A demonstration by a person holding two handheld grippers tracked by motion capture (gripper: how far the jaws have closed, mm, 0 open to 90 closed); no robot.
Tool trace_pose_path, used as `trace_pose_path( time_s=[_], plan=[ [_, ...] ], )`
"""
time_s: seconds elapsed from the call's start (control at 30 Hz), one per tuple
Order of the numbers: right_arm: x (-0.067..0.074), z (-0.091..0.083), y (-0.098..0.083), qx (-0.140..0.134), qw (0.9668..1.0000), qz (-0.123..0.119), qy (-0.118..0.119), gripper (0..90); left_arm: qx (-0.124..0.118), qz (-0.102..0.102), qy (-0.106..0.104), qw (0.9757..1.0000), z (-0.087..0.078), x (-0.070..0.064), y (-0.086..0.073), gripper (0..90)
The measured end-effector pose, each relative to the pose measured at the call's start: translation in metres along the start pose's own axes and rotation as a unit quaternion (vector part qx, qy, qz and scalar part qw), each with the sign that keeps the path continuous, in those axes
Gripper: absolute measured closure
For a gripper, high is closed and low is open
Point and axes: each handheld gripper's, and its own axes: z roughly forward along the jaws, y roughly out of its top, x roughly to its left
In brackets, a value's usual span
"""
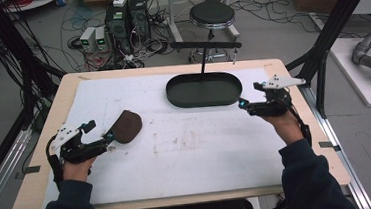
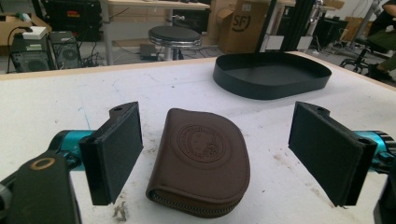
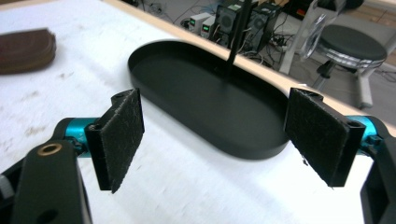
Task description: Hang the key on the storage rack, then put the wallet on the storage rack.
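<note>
A brown zipped leather pouch [image 1: 126, 125] lies flat on the white table cover at the left. My left gripper [image 1: 110, 137] is open just in front of it; in the left gripper view the pouch [image 2: 201, 161] lies between the two pads [image 2: 116, 149], untouched by either. An empty black oval tray [image 1: 203, 89] sits at the back middle, with a thin post rising from its far side. At the tray's right end my right gripper [image 1: 246, 105] is open, its pads [image 3: 122, 135] spread before the tray [image 3: 205, 100]. The pouch [image 3: 25, 49] also appears far left there.
The white cover [image 1: 186, 144] spans most of the wooden table [image 1: 26, 207]. Beyond the table's far edge are a round black stool [image 1: 211, 14], computer boxes [image 1: 126, 19] and tangled cables on the floor. Black frame posts stand at both sides.
</note>
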Motion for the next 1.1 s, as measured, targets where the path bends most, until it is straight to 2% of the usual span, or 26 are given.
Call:
trace_pose_path(
  time_s=[0.13, 0.37, 0.6, 0.7, 0.9, 1.1],
  plan=[
    [0.008, 0.006, -0.02, 0.004, 0.9998, 0.01, 0.014, 20.4, 0.002, 0.0, -0.006, 1.0, 0.0, -0.002, -0.001, 17.4],
    [0.009, 0.01, -0.035, 0.006, 0.9994, 0.029, 0.017, 20.4, 0.01, -0.004, -0.007, 0.9999, 0.001, 0.0, -0.003, 17.4],
    [0.01, 0.011, -0.04, 0.014, 0.9993, 0.031, 0.019, 20.4, 0.018, -0.005, -0.014, 0.9997, 0.004, -0.001, -0.005, 17.4],
    [0.011, 0.009, -0.041, 0.014, 0.9991, 0.032, 0.023, 20.4, 0.025, -0.002, -0.012, 0.9996, 0.004, -0.001, -0.006, 17.4],
    [0.013, 0.008, -0.05, 0.019, 0.9991, 0.019, 0.033, 20.4, 0.031, -0.013, -0.009, 0.9994, 0.008, 0.001, -0.008, 17.4],
    [0.012, 0.007, -0.052, 0.014, 0.999, 0.023, 0.035, 20.4, 0.05, -0.022, -0.007, 0.9985, 0.019, 0.001, -0.01, 17.4]
  ],
)
